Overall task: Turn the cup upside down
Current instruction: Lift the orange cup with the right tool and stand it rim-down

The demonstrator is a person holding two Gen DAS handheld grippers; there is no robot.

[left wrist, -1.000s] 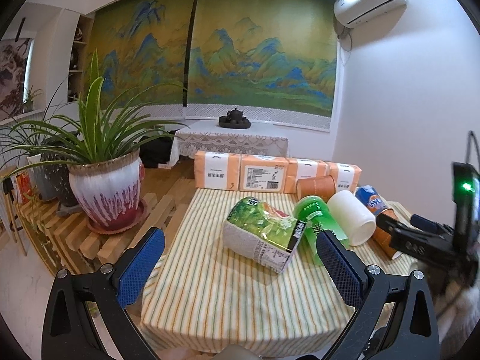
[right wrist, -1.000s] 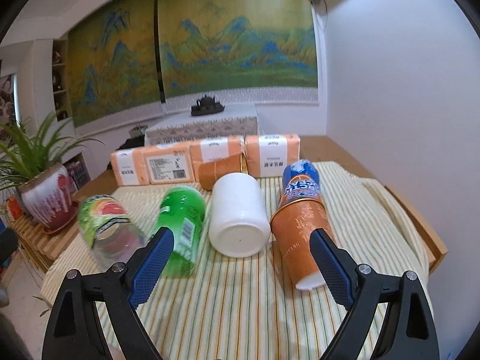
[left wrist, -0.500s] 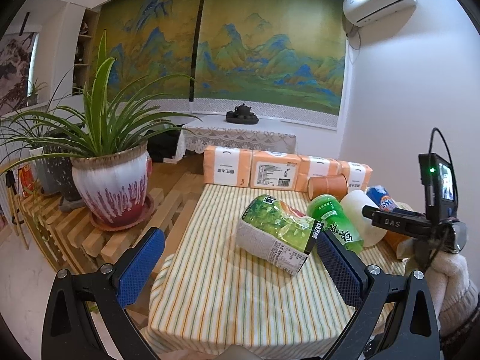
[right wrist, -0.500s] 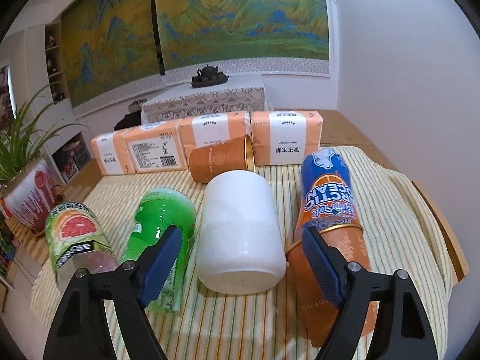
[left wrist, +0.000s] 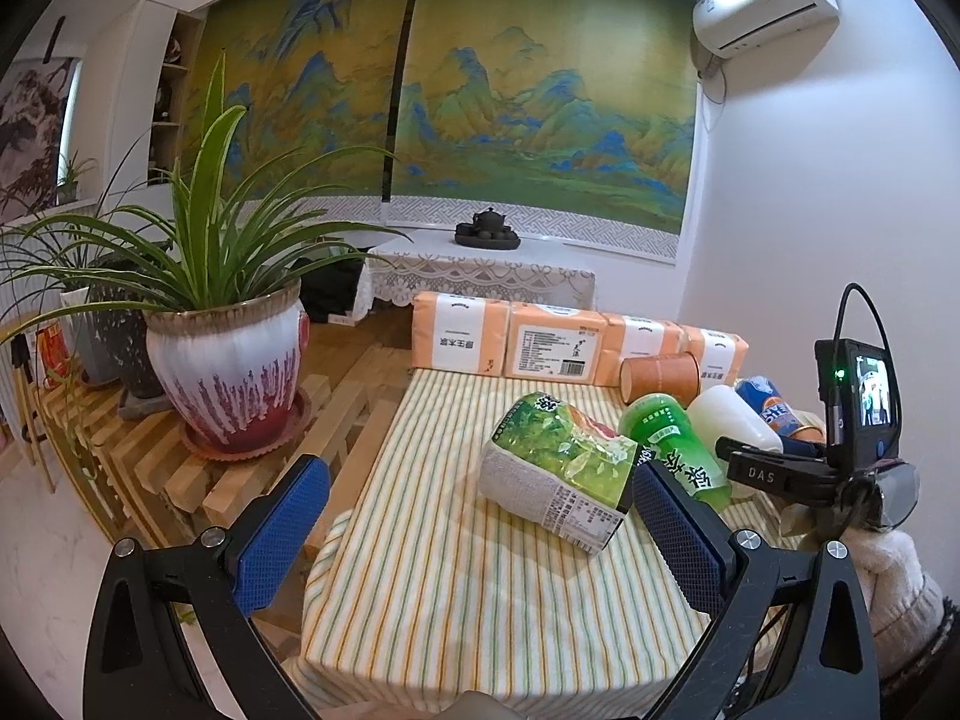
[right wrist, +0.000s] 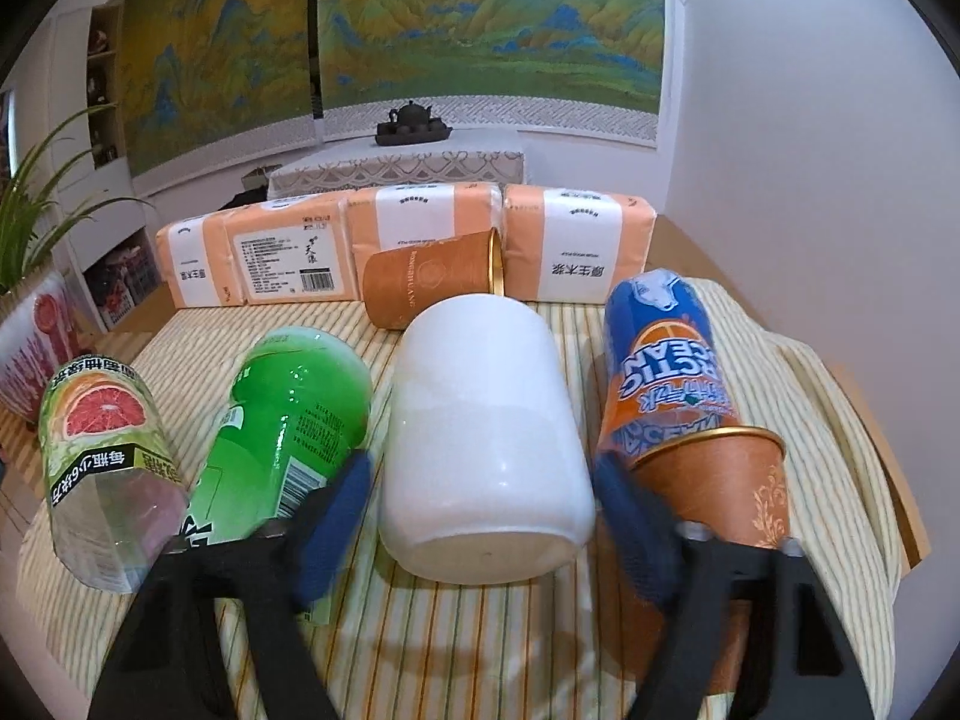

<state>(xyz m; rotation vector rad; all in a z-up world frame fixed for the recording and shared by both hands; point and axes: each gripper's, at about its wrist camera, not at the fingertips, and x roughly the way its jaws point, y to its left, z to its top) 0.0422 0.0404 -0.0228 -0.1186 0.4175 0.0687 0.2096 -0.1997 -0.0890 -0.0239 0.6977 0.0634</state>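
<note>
**White cup lying on its side between open claw fingers**

Right claw [right wrist: 480, 516], blue textured pads spread wide, straddles the base of one smooth, glossy white cup [right wrist: 480, 438] without gripping it. The cup lies on the striped cloth tabletop [right wrist: 480, 648], long axis running away from the camera, base nearest, mouth far. Left claw [left wrist: 474, 534] is open and empty. Three bottles and two orange paper cups lie alongside; four tissue packs [right wrist: 414, 240] stand behind.

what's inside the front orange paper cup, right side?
A blue-and-orange soda bottle lies with one end pushed into the orange paper cup. The cup wall hides that end, so whether it is capped cannot be seen.
</note>
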